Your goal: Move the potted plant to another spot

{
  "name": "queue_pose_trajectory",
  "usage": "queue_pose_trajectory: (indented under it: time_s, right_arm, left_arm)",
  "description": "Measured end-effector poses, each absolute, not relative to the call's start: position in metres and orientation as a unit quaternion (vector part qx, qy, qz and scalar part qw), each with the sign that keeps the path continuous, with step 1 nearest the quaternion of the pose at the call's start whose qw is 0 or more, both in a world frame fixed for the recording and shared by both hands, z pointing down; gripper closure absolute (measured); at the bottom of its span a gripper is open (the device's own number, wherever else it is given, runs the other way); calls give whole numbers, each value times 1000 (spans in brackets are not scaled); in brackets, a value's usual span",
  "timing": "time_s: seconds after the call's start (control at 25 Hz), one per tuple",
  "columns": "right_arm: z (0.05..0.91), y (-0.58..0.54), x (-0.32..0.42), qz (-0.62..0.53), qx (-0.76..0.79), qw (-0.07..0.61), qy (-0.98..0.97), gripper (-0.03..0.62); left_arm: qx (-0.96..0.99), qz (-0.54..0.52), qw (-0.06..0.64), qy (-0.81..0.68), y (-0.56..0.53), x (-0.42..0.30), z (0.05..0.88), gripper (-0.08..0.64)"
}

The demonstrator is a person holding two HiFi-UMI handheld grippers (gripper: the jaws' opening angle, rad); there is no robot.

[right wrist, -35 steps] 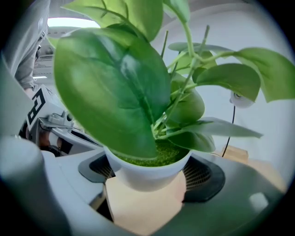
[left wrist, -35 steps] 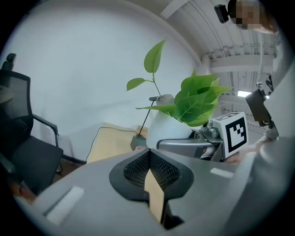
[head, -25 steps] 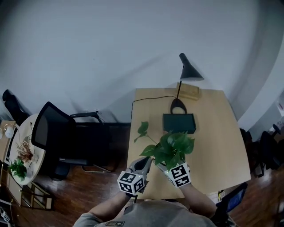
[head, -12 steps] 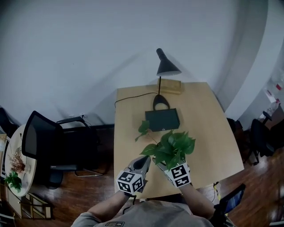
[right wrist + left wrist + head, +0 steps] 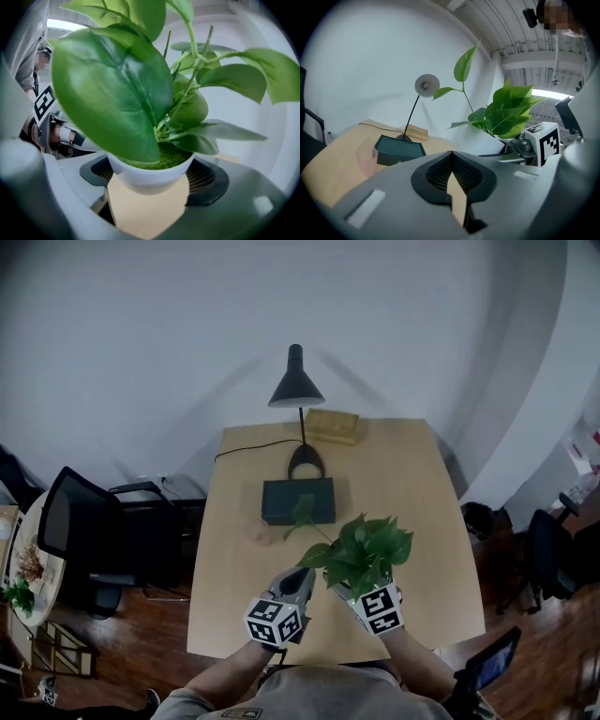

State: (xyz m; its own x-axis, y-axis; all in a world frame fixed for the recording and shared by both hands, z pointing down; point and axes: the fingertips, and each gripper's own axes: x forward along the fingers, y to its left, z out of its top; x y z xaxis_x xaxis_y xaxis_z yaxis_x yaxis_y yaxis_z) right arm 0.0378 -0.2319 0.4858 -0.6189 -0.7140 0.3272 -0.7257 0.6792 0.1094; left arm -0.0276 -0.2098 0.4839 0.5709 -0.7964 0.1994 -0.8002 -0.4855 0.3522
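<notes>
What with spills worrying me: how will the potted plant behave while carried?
The potted plant is probably top-heavy: its leaves spread far wider than its small white pot, so it may tip. The smooth, rounded pot could slip in the right claw. Its long stems likely sway.

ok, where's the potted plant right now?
Head view, lower centre: the green leafy plant in a white pot sits in the jaws of the right gripper above the near part of the light wooden table, right of the left gripper.

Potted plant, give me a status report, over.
Grippers: right hand-held gripper shut on potted plant, left hand-held gripper shut, empty. Plant held over near part of table. Ahead on it: dark box, pink cup, lamp.
</notes>
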Motion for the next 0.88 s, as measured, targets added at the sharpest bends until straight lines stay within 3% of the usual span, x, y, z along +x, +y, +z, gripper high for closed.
queue_pose_trajectory:
  time_s: [0.44,0.88]
  right_arm:
    - [499,-255,142,35,377,174,-909,120]
    - [501,-257,179,42,424,184,-886,120]
  left_arm:
    - [841,21,212,-497,-221,70,484,568]
    - [863,13,211,-459,-230,100,481,568]
